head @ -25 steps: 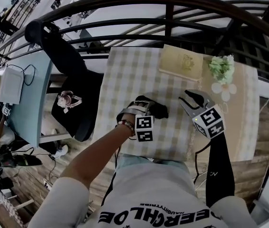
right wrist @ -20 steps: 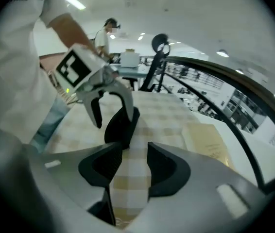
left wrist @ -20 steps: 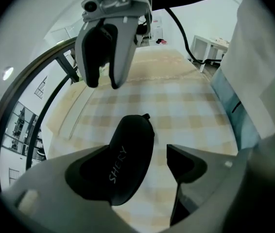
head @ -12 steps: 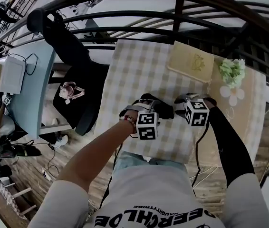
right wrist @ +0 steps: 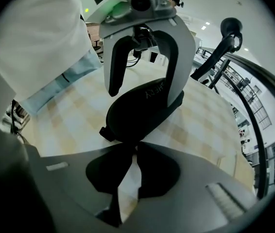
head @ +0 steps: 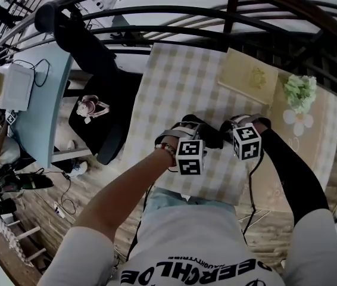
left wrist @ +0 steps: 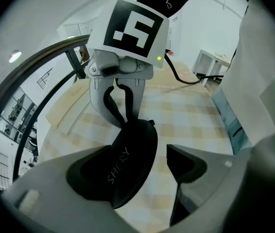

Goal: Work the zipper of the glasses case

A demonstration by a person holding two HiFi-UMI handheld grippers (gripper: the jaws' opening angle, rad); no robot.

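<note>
We are at the grasp that starts the zip work. The case (head: 211, 138) lies on the checked desk (head: 168, 76), at the centre of the head view, with a gripper at each end.

The left gripper (left wrist: 145, 166) straddles it with jaws apart. In its own view the pad at frame left lies against the case, while the pad at frame right stands clear, with cloth showing in the gap. We read that as steadying, not clamping.

The right gripper (right wrist: 135, 147) has just been closing its jaws, and their tips now meet at the case's near end, just below the centre of its view. We cannot tell whether the zipper pull is caught between them.

We judge that the next move needs a sure pinch on the pull, then a draw along the case's rim while the left gripper stops the case sliding.

The head view hides both sets of jaws under the grippers' bodies, but it alone shows the book (head: 249, 79) and flowers (head: 299, 91) at upper right. Only the right gripper view shows the left jaws standing either side of the case.
</note>
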